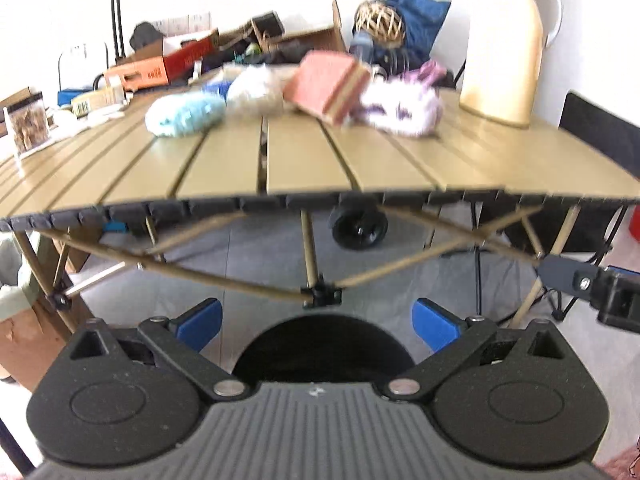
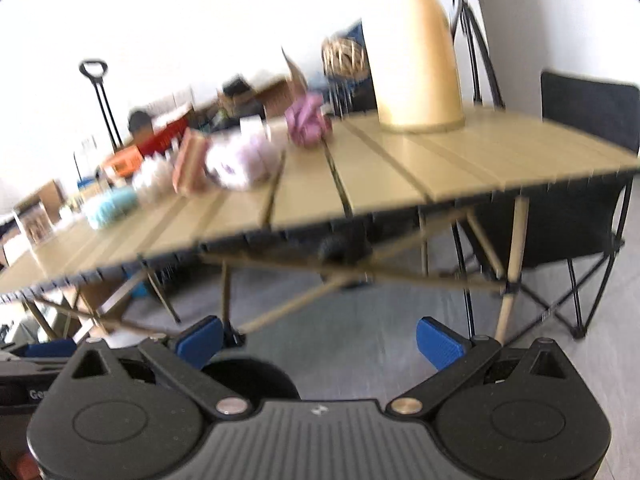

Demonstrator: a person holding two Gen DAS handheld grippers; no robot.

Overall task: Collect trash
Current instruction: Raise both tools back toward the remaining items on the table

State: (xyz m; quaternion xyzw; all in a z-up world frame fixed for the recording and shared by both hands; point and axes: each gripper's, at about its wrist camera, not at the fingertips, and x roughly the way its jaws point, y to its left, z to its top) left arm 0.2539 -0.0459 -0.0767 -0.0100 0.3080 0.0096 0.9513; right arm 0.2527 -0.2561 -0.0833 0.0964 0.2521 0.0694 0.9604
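Pink crumpled wrapper on the far side of the slatted table, left of the gold jug, fluffy toys and a pink box nearby, left gripper and right gripper both spread wide, empty, below the near edge

L hand-held gripper & R hand-held gripper: both wide open, empty, level.

Tan slatted table w/ black edge; gold jug far right, pink box, pale-blue, white & white-purple fluffy wads.
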